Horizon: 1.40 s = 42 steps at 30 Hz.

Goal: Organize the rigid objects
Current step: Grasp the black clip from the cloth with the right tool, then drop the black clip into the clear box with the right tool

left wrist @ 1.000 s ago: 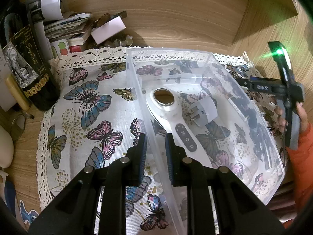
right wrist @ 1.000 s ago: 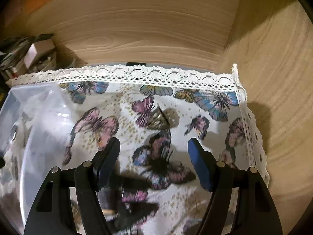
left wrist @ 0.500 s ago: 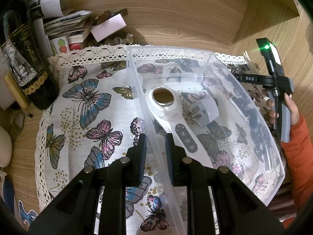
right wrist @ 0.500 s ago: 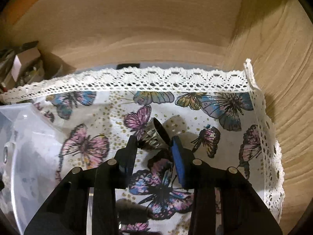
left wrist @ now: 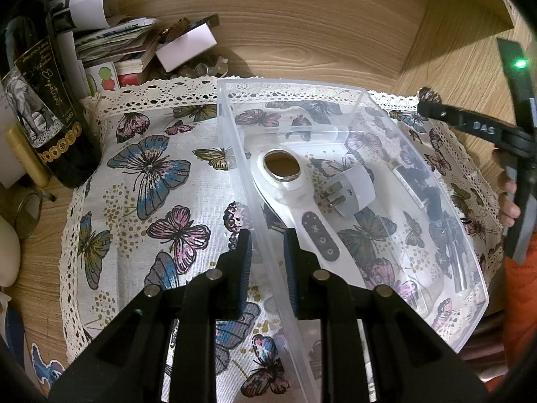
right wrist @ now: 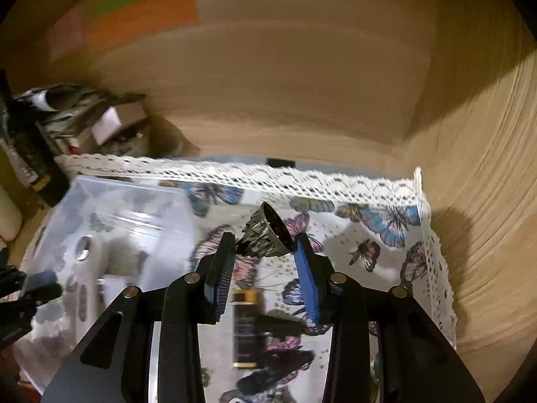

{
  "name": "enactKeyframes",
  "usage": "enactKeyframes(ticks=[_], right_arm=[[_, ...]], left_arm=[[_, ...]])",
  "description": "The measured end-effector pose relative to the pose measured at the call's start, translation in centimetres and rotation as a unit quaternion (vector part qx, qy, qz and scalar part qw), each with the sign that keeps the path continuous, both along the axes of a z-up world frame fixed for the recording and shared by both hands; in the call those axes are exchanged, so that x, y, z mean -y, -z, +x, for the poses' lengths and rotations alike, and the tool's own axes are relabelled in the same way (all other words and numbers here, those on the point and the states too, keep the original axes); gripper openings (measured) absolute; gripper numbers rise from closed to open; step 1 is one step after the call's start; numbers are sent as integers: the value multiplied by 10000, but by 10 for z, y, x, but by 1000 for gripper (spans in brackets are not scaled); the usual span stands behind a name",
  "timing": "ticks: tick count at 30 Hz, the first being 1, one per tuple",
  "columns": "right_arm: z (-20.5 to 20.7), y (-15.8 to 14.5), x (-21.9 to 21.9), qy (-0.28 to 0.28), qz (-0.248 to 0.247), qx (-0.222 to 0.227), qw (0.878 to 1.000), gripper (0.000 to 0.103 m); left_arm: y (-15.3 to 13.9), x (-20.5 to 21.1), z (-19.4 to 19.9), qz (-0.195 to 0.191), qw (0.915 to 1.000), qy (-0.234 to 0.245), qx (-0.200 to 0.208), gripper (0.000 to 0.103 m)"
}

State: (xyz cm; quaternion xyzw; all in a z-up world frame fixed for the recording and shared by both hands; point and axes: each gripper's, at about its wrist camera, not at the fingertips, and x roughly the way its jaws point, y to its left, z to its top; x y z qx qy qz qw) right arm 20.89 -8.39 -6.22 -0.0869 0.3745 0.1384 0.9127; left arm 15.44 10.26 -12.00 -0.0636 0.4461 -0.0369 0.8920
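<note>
My left gripper (left wrist: 266,235) is shut on the near left wall of a clear plastic bin (left wrist: 288,84) that stands on the butterfly cloth (left wrist: 151,174). Inside the bin lie a white handheld device (left wrist: 285,188), a white plug adapter (left wrist: 352,191) and dark items (left wrist: 449,245) at its right side. My right gripper (right wrist: 265,245) is shut on a small perforated bronze metal cup (right wrist: 266,235) and holds it tilted in the air above the cloth, right of the bin (right wrist: 127,208). The left wrist view shows that cup (left wrist: 428,93) at the bin's far right corner.
A dark wine bottle (left wrist: 43,110) and a pile of papers and boxes (left wrist: 134,43) crowd the back left. Wooden walls close the back and the right. A black tube with a gold cap (right wrist: 246,329) lies under my right gripper. An orange sleeve (left wrist: 517,278) is at the right.
My right gripper closed on the metal cup and lifted it off the cloth, up and back. The left gripper and the bin stayed where they were.
</note>
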Motion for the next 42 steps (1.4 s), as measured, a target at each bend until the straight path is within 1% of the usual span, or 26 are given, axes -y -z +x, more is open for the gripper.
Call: enactKeyframes(ticks=[3, 12, 21, 27, 30, 34, 42], right_arm=[[-4, -8, -9, -155, 35, 119, 9998, 33], [-16, -12, -41, -640, 53, 291, 9975, 33], [-34, 4, -72, -1200, -33, -18, 9928, 33], [-42, 15, -78, -1356, -79, -202, 9905, 33], [-46, 23, -84, -1489, -202, -361, 9880, 33], [-51, 31, -91, -1574, -371, -355, 9862, 33], [-51, 44, -100, -1731, -409, -718, 9814, 33]], left_arm=[[1, 0, 0, 2, 10000, 1, 3, 19], [0, 0, 1, -17, 10000, -2, 10, 19], [0, 0, 2, -35, 10000, 16, 18, 19], [0, 0, 3, -29, 10000, 15, 17, 19], [-1, 0, 3, -23, 10000, 22, 17, 19], [-1, 0, 3, -31, 10000, 20, 25, 19], [0, 1, 3, -45, 10000, 29, 40, 19]])
